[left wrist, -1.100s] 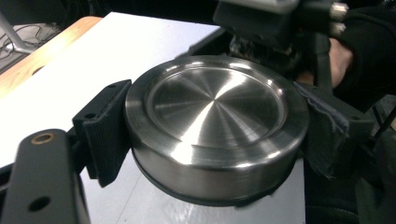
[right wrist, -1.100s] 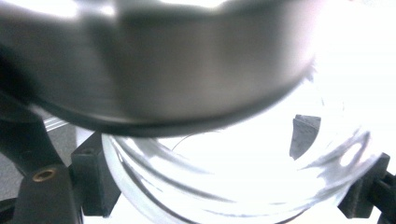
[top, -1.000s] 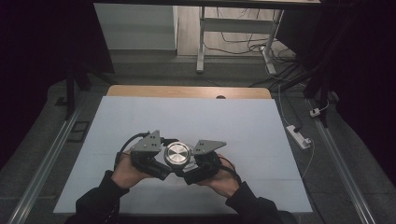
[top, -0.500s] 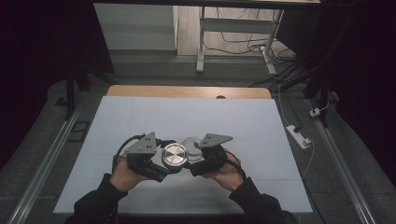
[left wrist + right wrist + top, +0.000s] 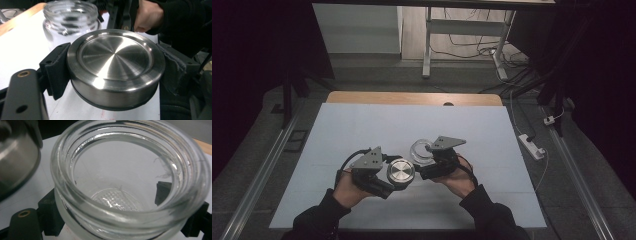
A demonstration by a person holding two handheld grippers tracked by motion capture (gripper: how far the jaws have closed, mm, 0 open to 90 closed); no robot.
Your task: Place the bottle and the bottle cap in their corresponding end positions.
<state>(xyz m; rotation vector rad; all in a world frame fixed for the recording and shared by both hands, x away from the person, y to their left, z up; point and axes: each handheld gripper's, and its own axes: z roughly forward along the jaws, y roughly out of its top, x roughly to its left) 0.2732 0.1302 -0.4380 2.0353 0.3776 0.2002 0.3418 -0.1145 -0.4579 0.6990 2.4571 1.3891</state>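
Clamping the steel lid, the left tool grips; the right tool grips the glass jar.

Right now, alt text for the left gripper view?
A round brushed-metal lid is clamped between the left gripper's two black jaws, held above the white table. Behind it stands an open clear glass jar, slightly blurred, with a person's hand in a dark sleeve at the upper right.

The metal lid has come off the glass jar – both now sit apart
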